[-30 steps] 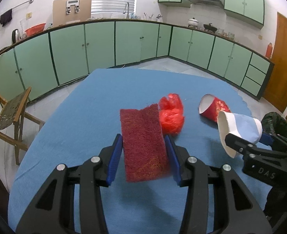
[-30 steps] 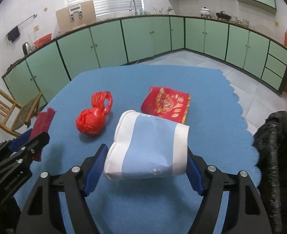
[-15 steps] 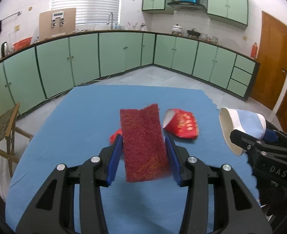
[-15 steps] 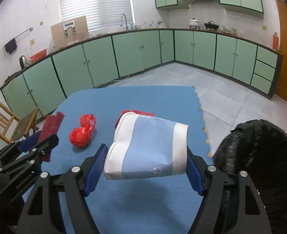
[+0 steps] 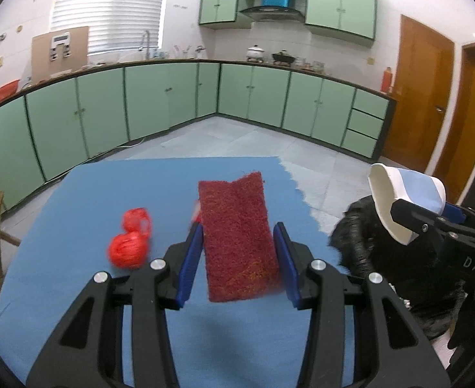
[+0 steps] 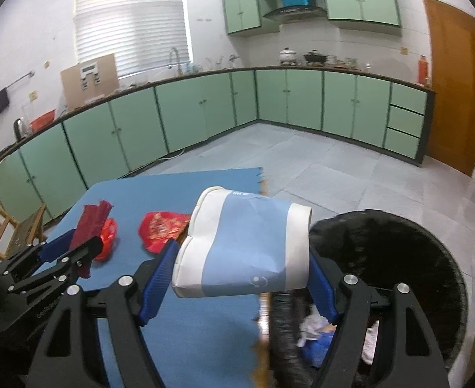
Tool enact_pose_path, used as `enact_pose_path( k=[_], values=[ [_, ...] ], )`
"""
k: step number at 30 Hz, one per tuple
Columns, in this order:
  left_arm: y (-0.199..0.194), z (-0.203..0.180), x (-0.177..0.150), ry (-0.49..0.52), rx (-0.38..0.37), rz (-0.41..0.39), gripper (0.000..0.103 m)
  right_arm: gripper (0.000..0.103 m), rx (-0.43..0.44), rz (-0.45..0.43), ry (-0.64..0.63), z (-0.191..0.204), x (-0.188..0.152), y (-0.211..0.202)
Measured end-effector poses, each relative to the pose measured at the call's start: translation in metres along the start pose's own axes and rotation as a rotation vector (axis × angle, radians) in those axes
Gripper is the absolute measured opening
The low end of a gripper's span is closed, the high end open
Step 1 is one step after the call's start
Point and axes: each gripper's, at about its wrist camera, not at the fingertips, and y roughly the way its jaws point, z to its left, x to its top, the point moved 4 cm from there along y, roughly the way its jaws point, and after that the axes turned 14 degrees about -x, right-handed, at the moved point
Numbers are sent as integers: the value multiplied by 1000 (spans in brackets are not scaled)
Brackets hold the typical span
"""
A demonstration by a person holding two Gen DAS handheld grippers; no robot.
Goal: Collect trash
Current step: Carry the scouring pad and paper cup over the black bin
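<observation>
My left gripper (image 5: 239, 252) is shut on a dark red scouring pad (image 5: 239, 236), held above the blue table (image 5: 76, 226). A crushed blue-and-white paper cup (image 6: 244, 252) sits between the pads of my right gripper (image 6: 242, 268), which is shut on it over the table's right edge, beside the black-lined trash bin (image 6: 399, 258). On the table lie a knotted red plastic bag (image 5: 129, 245) and a flattened red paper cup (image 6: 161, 229). In the right wrist view the left gripper (image 6: 82, 242) shows at the left with the pad.
The trash bin (image 5: 366, 236) stands off the table's right edge with scraps inside. A wooden chair (image 6: 5, 229) is to the left of the table. Green cabinets (image 5: 173, 97) line the far walls, a wooden door (image 5: 421, 97) is at the right.
Both grippers have swung right and risen with their loads. The trash bin has come into view under the right gripper; the red bag and red cup now lie further left in both views.
</observation>
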Motion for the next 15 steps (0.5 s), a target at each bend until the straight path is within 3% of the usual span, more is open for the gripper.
enact_pose_path(
  k=[15],
  values=[
    [43,-118,15,99,-182,-35,43,74,-160,-47,76,-113,5,-18]
  ],
)
